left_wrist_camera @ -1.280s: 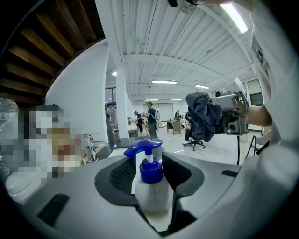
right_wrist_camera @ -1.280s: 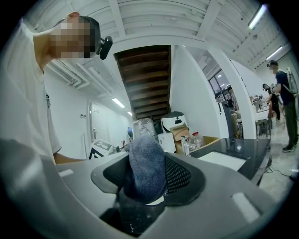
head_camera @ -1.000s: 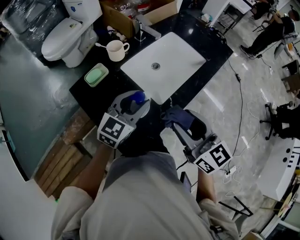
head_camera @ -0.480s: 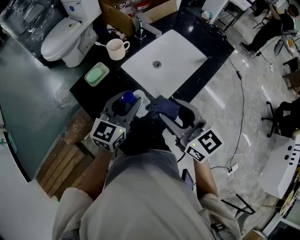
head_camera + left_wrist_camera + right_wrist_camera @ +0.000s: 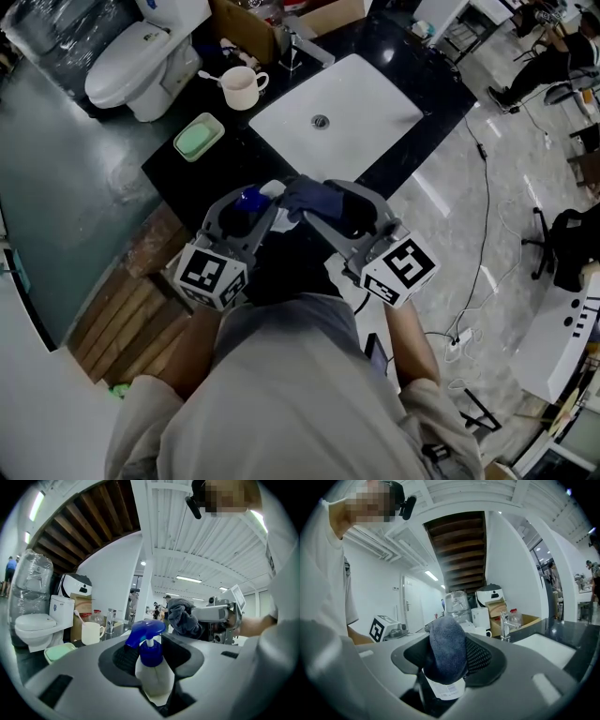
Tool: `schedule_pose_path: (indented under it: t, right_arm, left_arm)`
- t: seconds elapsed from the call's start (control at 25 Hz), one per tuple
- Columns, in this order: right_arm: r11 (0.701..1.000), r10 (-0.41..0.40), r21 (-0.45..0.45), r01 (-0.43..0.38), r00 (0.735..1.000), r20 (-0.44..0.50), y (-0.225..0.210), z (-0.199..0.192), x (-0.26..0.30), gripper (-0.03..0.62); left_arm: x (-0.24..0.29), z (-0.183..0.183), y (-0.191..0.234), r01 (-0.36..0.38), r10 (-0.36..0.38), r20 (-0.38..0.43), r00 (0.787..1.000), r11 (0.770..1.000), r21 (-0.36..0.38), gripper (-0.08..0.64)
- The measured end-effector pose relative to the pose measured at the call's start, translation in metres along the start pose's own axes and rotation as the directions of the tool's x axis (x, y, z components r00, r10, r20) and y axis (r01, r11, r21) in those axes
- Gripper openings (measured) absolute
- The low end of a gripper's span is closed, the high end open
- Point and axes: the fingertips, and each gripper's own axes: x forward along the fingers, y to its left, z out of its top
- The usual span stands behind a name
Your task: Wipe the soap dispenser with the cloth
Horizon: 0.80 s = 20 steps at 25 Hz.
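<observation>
Closest to the head camera, below the person's grey-clad chest, both hand-held grippers reach out level over the near edge of a black counter [image 5: 178, 173]. Left gripper [image 5: 246, 208] has its jaws spread wide and clamped on the soap dispenser [image 5: 151, 674], a white bottle with a blue pump head, held upright between the pads. Right gripper [image 5: 323, 204] has its jaws pressed on the cloth [image 5: 446, 651], a dark blue-grey wad bunched between them with a white tag hanging under it. Seen from the head view the cloth sits right up against the dispenser's right side; whether the two actually touch cannot be made out. Wooden planks [image 5: 122, 314] lie on the floor to the left of the counter. Farther along the counter are a green soap dish [image 5: 198, 137] and a white sink [image 5: 361, 89], then a white mug [image 5: 242, 88] and a chrome faucet [image 5: 302, 49]. Beyond those stand a cardboard box [image 5: 246, 33] and a white toilet [image 5: 136, 61]
</observation>
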Motion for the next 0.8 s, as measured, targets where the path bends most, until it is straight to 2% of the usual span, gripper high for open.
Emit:
schedule_pose_path:
  t: [0.4,0.8]
  right_arm:
    - [0.995,0.099,0.016,-0.098,0.992,-0.074,0.009,-0.027,0.044,0.201]
    - [0.992,0.115,0.057,-0.110,0.989,-0.094,0.005,-0.041,0.061,0.201]
  left_arm:
    - [-0.022,-0.004,0.014,-0.067,0.069,0.029,0.997,0.995,-0.076,0.146]
    - [-0.029,-0.006,0.023,-0.081,0.086,0.042,0.995,0.992,-0.098,0.146]
